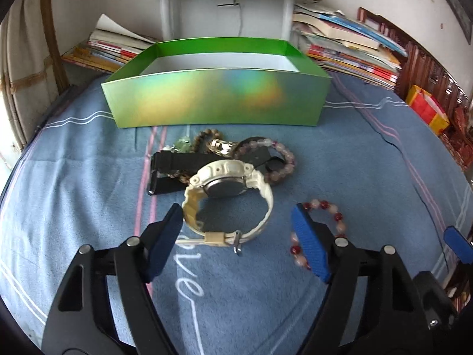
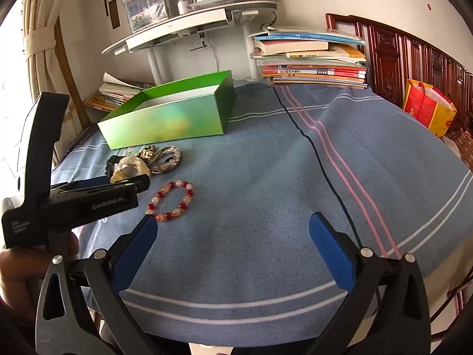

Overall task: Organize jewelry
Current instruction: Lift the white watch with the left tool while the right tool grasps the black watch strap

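Left gripper [image 1: 236,236]: lower centre of the left wrist view, jaws wide apart, blue pads [image 1: 164,242] on either side of the white watch; the left pad sits just beside the strap, the right pad stands clear of it. Nothing gripped.
Right gripper [image 2: 233,247]: bottom of the right wrist view, jaws spread wide over bare cloth, holding nothing.
Person's hand [image 2: 17,272]: lower left edge of the right wrist view, wrapped around the left gripper's black handle.
White watch [image 1: 227,198]: centre of the left wrist view, lying on its side with the strap buckled in a loop, between the left gripper's pads.
Red and pale bead bracelet [image 2: 171,201]: flat on the cloth, just ahead of the right gripper's left pad; in the left wrist view it is partly hidden behind the right pad.
Jewelry pile [image 1: 236,153]: behind the white watch; a black strap, a brown bead string, a gold-toned piece and a pale pink bead bracelet, overlapping.
Blue cloth [image 2: 266,177]: covers the table, with white and pink stripes.
Green box [image 1: 218,100]: open-topped, upper centre, just beyond the pile; as much of its inside as shows is white.
Book stacks [image 2: 313,62]: upper right and upper left, behind the box.
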{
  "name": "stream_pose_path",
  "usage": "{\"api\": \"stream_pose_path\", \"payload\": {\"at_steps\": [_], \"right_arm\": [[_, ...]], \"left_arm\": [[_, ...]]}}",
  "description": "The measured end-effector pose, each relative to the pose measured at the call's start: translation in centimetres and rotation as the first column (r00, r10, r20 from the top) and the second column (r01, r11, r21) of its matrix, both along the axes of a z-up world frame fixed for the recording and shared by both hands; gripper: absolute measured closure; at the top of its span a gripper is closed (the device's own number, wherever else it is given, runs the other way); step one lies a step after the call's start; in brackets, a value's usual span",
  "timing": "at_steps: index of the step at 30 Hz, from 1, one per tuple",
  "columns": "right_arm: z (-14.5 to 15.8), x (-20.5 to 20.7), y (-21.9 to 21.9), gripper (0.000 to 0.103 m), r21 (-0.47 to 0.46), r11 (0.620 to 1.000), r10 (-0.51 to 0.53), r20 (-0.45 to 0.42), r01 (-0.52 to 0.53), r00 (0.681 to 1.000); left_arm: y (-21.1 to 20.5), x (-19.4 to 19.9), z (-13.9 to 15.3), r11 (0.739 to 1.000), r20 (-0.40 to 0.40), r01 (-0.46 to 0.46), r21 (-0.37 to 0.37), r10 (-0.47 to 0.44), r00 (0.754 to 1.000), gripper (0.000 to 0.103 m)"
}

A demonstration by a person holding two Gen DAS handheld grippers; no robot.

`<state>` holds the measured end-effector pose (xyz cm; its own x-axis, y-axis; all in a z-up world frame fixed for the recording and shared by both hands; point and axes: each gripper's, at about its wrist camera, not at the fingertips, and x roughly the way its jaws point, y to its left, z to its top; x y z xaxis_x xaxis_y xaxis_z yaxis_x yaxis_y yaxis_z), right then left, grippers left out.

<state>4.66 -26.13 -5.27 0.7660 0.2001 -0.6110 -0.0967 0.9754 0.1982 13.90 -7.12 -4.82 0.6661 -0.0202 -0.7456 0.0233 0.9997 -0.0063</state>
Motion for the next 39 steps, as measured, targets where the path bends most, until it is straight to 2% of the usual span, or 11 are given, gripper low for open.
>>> {"api": "stream_pose_path", "payload": {"at_steps": [2, 11, 14, 18, 21, 28, 33, 39], "right_arm": [[-0.2, 0.3, -0.3, 0.002, 0.005, 1.000, 0.000, -0.005, 0.000, 1.000], [-0.5, 0.6, -0.2, 0.002, 0.002, 1.000, 0.012, -0.016, -0.012, 1.000], [-0.3, 0.5, 0.2, 0.002, -0.006, 1.000, 0.017, -0.007, -0.017, 1.000], [-0.1, 0.6, 1.4, 0.002, -0.005, 0.999, 0.036, -0.003, -0.036, 0.999], [0.3, 1.2, 3.3, 0.002, -0.010, 0.996, 0.087, -0.005, -0.087, 0.996], [2.0, 3.5, 10.1, 0.002, -0.086, 0.974, 0.209, 0.015, -0.207, 0.978], [3.1, 6.1, 14.5, 0.002, -0.116, 0.952, 0.286, -0.004, -0.284, 0.958], [2.7, 9.1, 18.3, 0.002, -0.166, 0.923, 0.343, -0.050, -0.347, 0.938]], "left_arm": [[0.3, 0.3, -0.2, 1.000, -0.005, -0.017, -0.003, 0.017, 1.000, 0.038], [0.6, -0.8, -0.3, 0.999, 0.017, -0.004, -0.037, 0.004, 1.000, 0.042], [1.4, -2.8, 1.1, 0.998, 0.061, 0.013, -0.055, -0.010, 0.998, 0.043], [3.8, -5.4, 3.4, 0.999, 0.130, -0.008, -0.053, 0.015, 0.991, 0.043], [5.9, -6.6, 4.7, 0.998, 0.164, -0.049, -0.030, 0.053, 0.985, 0.043], [11.0, -7.8, 5.8, 0.987, 0.196, -0.143, -0.067, 0.154, 0.968, 0.042], [13.3, -7.9, 5.7, 0.982, 0.195, -0.163, -0.098, 0.180, 0.964, 0.042], [15.3, -7.4, 4.9, 0.978, 0.176, -0.162, -0.129, 0.183, 0.967, 0.042]]}}
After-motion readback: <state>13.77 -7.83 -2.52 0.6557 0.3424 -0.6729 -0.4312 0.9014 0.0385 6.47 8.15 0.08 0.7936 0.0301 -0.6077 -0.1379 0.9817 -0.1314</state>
